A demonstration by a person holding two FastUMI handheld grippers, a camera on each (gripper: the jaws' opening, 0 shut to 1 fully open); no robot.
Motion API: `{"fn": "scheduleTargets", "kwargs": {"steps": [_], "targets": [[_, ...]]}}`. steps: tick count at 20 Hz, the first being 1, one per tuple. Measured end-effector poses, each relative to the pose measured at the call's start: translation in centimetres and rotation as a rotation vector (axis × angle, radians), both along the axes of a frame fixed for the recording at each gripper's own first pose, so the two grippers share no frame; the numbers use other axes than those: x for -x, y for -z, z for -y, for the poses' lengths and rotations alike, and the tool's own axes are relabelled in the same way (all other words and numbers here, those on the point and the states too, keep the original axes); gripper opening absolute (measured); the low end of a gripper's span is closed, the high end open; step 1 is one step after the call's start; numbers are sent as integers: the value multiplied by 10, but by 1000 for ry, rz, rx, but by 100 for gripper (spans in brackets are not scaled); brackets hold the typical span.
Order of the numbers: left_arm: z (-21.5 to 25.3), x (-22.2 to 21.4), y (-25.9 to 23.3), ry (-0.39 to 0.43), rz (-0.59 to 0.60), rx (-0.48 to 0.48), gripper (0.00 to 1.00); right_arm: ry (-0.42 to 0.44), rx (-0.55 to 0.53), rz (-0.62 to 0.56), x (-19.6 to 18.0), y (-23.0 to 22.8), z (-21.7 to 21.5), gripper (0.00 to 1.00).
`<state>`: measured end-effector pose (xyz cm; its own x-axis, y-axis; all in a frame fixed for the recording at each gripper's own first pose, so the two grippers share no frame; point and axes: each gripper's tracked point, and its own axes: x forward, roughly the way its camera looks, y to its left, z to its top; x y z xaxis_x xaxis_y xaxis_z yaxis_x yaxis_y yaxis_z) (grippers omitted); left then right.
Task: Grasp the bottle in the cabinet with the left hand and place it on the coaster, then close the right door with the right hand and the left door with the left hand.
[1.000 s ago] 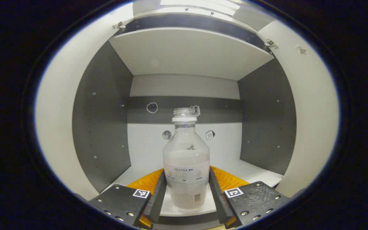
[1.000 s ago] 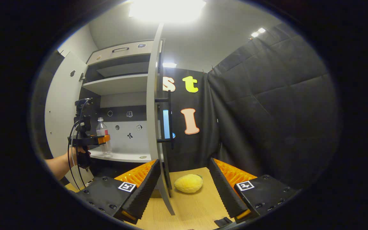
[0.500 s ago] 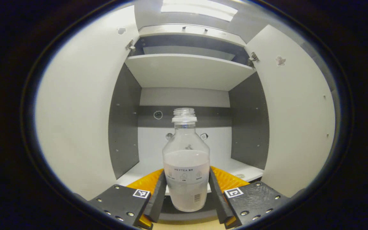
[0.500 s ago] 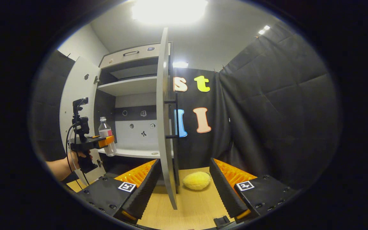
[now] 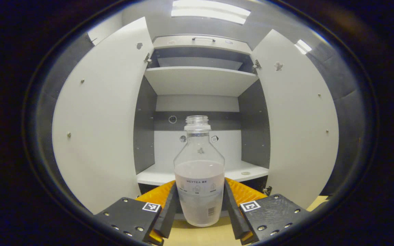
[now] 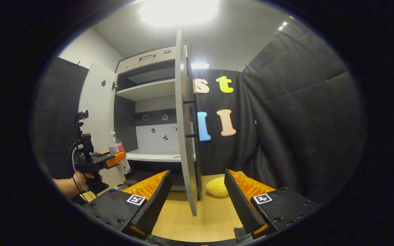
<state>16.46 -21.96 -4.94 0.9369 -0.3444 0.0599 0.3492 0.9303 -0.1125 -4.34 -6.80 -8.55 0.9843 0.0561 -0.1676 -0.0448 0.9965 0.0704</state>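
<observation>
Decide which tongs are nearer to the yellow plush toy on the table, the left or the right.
Right. The right tongs hang open just in front of the yellow plush toy. The left tongs are farther off, beyond the right door, shut on the bottle.

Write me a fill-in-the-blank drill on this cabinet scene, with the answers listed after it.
1. The left gripper is shut on the ____.
2. Both cabinet doors, the left door and the right door, stand ____.
3. The bottle has no ____ on its neck.
4. The right gripper has its jaws ____, holding nothing.

Missing words: bottle; open; cap; open
</observation>
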Motion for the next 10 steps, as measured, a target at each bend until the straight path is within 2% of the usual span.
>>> {"fn": "scheduleTargets", "kwargs": {"steps": [1, 2, 3, 10], "targets": [[-2, 13, 7, 0, -5, 0, 69, -5, 4, -3, 1, 1, -1, 93], [-3, 20, 14, 2, -12, -3, 70, -8, 8, -4, 1, 1, -1, 93], [-4, 30, 23, 3, -22, -6, 69, -12, 9, -2, 1, 0, -3, 98], [-4, 74, 81, 26, -67, -13, 69, -36, 45, 26, 1, 3, -15, 98]]}}
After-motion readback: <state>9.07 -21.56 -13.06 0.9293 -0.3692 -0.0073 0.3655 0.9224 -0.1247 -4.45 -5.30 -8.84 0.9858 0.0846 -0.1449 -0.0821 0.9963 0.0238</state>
